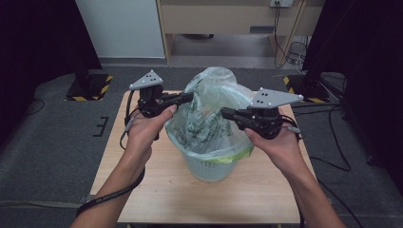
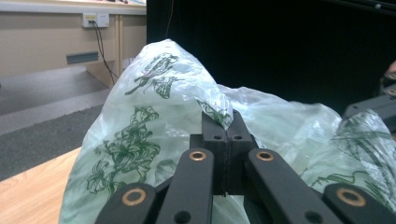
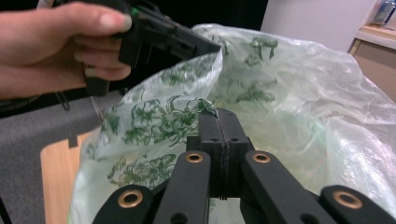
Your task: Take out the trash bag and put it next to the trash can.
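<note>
One basket (image 1: 212,167) stands on the table (image 1: 157,190), its inside hidden by one green-printed plastic bag (image 1: 209,114). Two grippers: left gripper (image 1: 190,97) and right gripper (image 1: 224,112) each pinch the bag above the basket

One bag (image 1: 209,111) — one basket (image 1: 209,166) — two grippers (image 1: 190,97) (image 1: 225,113)

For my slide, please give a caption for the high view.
Two hand-held grippers, left and right, pinch a green-printed plastic bag lining a white basket.
</note>
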### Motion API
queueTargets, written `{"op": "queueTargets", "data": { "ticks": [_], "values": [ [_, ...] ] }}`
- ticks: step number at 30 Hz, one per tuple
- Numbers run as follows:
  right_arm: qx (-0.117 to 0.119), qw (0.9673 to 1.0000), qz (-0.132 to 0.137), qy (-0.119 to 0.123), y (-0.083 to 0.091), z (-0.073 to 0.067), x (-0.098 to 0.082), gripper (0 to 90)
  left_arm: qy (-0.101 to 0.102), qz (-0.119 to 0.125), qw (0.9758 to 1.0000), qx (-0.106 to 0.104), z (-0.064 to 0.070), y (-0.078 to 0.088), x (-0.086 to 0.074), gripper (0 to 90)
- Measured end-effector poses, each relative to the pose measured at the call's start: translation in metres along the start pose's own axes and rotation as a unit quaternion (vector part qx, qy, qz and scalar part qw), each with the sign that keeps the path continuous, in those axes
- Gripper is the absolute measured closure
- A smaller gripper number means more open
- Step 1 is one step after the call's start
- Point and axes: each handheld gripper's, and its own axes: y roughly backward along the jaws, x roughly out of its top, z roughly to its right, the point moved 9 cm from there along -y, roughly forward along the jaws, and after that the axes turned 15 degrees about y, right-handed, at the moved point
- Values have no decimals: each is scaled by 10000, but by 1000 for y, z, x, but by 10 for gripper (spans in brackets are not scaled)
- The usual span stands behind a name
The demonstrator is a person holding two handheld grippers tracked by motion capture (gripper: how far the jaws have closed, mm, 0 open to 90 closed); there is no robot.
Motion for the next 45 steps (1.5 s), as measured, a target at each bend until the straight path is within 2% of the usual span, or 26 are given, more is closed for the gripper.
{"op": "queueTargets", "data": {
  "ticks": [5, 8, 11, 14, 15, 20, 24, 26, 31, 36, 39, 43, 45],
  "values": [
    [-52, 10000, -4, -30, -7, 4, 6, 900, -58, 75, 9999, -142, 7, 0, 4, 898],
    [-84, 9999, -132, -57, -15, 6, 5, 900, -82, 144, 9993, -327, 12, -1, 7, 897],
    [-111, 9994, -340, -14, -24, 8, -1, 900, -271, -19, 9984, -497, 18, -3, 2, 897],
    [-99, 9991, -402, -29, -30, 10, -4, 900, -460, -212, 9962, -714, 26, -7, -5, 893],
    [-98, 9991, -406, -50, -32, 11, -4, 900, -530, -246, 9957, -723, 28, -7, -7, 892],
    [-135, 9989, -430, -141, -37, 17, -4, 900, -627, -364, 9936, -864, 32, -10, -15, 865],
    [-123, 9989, -428, -152, -40, 18, -4, 900, -577, -347, 9941, -852, 31, -13, -18, 759],
    [-110, 9989, -427, -158, -41, 18, -4, 900, -525, -470, 9942, -809, 30, -17, -21, 599],
    [-58, 9990, -426, -150, -43, 17, -2, 900, -733, -639, 9925, -738, 31, -23, -29, 494],
    [-7, 9993, -354, -112, -44, 15, 5, 900, -933, -761, 9907, -632, 31, -26, -34, 495],
    [40, 9995, -295, -90, -44, 11, 10, 900, -1055, -753, 9901, -532, 29, -27, -35, 510],
    [114, 9997, -229, -50, -44, 5, 17, 900, -1155, -700, 9897, -468, 26, -29, -35, 573],
    [149, 9996, -226, -34, -45, 2, 19, 900, -1227, -683, 9891, -450, 25, -29, -35, 635]
  ]
}}
